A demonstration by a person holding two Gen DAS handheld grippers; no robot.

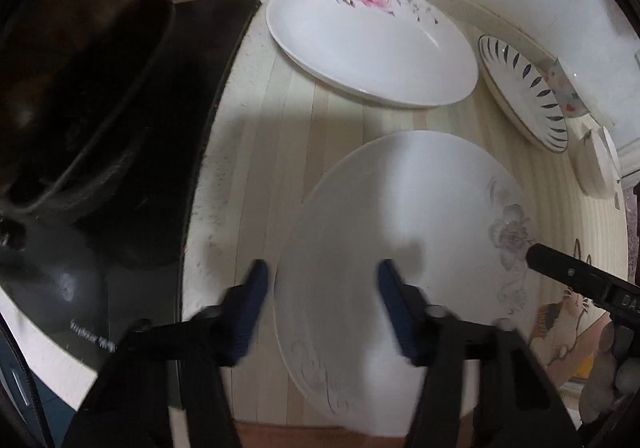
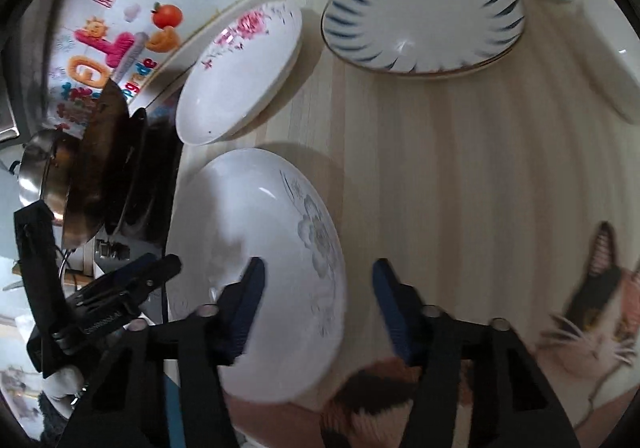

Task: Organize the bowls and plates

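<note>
Nothing stacked yet: pink-flowered plate [image 1: 370, 42] and blue-leaf plate [image 2: 424, 22] lie beyond the grey-flowered plate [image 1: 394, 248], whose rims both left gripper [image 1: 322, 308] and right gripper [image 2: 318, 306] straddle, jaws apart, gripping nothing.

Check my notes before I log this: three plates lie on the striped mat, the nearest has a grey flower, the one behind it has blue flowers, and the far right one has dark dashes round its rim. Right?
One slip: the plate behind the grey-flower plate bears pink flowers, not blue, as the left wrist view shows. The dash-rimmed plate and the striped mat are as you noted.
</note>
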